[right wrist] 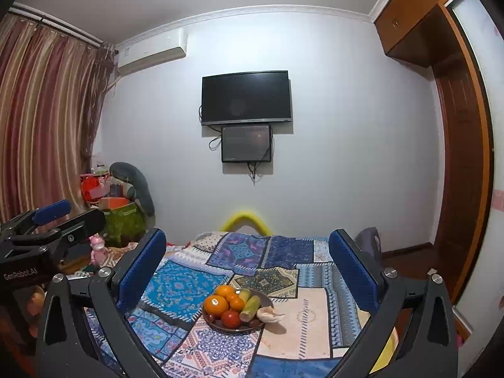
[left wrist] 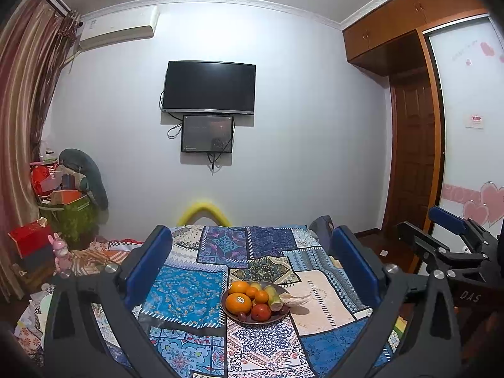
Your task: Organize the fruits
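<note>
Looking along the left gripper (left wrist: 252, 267), its jaws stood wide with nothing between them, the bowl (left wrist: 277, 289) of oranges (left wrist: 238, 303) and a tomato (left wrist: 260, 312) sat on the patterned bench cloth (left wrist: 186, 293), small dark fruits half hidden. From the right gripper (right wrist: 249, 267), jaws equally wide and empty, the bowl (right wrist: 267, 300) sat ahead; a pale lump (right wrist: 270, 314) at its rim was hard to identify.

Both wrist views face the wall; both show the fruit plate (left wrist: 277, 318).

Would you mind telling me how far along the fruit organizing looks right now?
Done: oranges, a tomato and other fruit are gathered on the plate. In hand: nothing; the left tool and right tool are open and empty. Left: a pale piece hangs over the plate's rim.
</note>
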